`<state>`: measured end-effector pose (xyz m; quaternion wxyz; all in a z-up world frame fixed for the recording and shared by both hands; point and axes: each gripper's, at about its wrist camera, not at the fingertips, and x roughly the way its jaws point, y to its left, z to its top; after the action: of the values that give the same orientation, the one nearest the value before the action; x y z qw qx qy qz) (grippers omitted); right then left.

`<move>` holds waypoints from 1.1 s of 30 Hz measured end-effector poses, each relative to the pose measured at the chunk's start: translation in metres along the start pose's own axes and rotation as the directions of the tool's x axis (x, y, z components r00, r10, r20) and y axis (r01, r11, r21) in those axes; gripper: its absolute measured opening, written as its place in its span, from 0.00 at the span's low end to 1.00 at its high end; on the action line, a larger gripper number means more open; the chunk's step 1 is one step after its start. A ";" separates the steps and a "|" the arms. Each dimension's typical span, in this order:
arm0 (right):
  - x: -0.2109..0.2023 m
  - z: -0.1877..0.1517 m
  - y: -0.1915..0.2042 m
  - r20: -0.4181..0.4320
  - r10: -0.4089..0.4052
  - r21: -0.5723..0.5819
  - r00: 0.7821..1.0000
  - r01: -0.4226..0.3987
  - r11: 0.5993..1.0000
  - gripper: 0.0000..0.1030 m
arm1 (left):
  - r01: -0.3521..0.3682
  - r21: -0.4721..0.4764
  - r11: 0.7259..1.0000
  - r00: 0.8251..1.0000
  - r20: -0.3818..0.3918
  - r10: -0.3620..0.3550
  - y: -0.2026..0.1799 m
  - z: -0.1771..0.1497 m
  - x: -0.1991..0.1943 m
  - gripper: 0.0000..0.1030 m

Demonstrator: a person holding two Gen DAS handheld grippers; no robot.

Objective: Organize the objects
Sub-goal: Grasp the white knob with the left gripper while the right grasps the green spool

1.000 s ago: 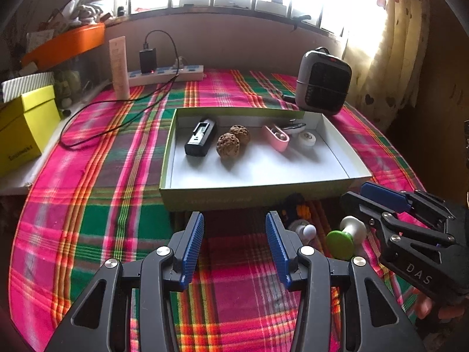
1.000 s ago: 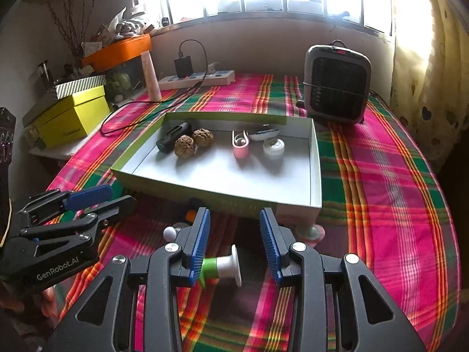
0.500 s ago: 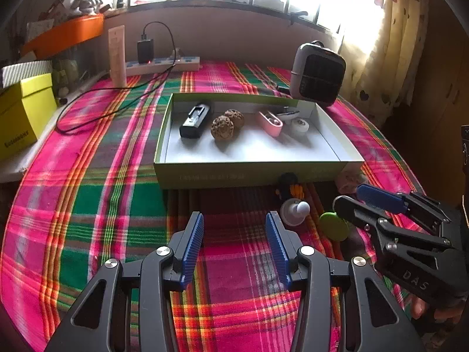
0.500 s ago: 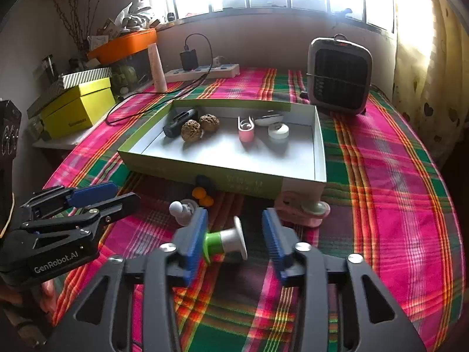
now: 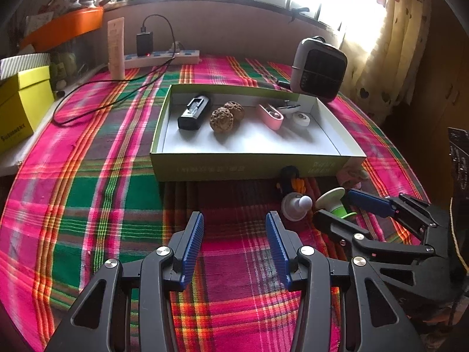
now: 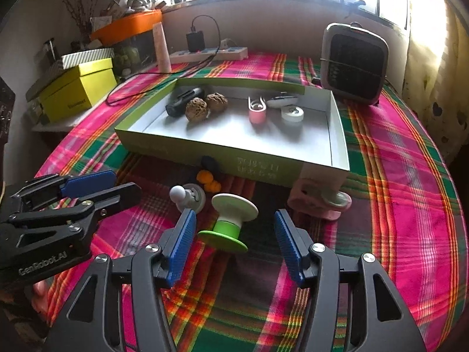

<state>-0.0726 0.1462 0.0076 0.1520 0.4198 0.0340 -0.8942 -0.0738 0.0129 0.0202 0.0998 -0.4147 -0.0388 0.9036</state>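
A green and white spool (image 6: 228,224) lies on the plaid cloth between the open fingers of my right gripper (image 6: 234,245); it also shows in the left wrist view (image 5: 334,201). A white knob (image 6: 187,196), a black and orange toy (image 6: 209,173) and a pink item (image 6: 322,202) lie in front of the green tray (image 6: 205,152). The tray holds a black device (image 5: 193,113), two walnuts (image 5: 225,114), a pink clip (image 5: 269,116) and a white roll (image 5: 300,118). My left gripper (image 5: 234,234) is open and empty above the cloth, left of the knob (image 5: 296,206).
A grey heater (image 6: 353,63) stands behind the tray at the right. A power strip with a charger and cable (image 5: 158,55) lies at the back. Yellow boxes (image 6: 76,88) and an orange tray (image 6: 126,26) stand at the left.
Both grippers have pulled back from the tray. My right gripper's fingers have opened wider around the spool, which now stands tilted between them.
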 end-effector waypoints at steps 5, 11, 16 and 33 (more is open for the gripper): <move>0.002 -0.001 -0.003 -0.017 -0.005 0.019 1.000 0.006 1.000 0.55 | 0.001 0.009 1.000 1.000 -0.003 -0.001 -0.003 0.000 0.002 0.42; 0.000 -0.002 -0.007 -0.015 -0.015 0.029 1.000 0.016 0.999 0.47 | 0.004 0.017 1.000 1.000 -0.005 -0.004 -0.007 0.001 0.004 0.42; -0.001 -0.001 -0.010 -0.012 -0.006 0.038 1.000 0.007 0.999 0.39 | 0.004 0.024 1.000 1.000 -0.013 -0.004 -0.010 0.000 0.008 0.42; -0.010 -0.006 -0.021 0.011 0.003 0.054 1.000 -0.003 0.999 0.39 | 0.048 0.040 0.998 0.998 -0.036 -0.046 -0.021 -0.001 0.016 0.42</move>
<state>-0.0684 0.1693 0.0094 0.1421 0.4188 0.0082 -0.8968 -0.0801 0.0371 0.0112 0.1302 -0.4274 -0.0282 0.8942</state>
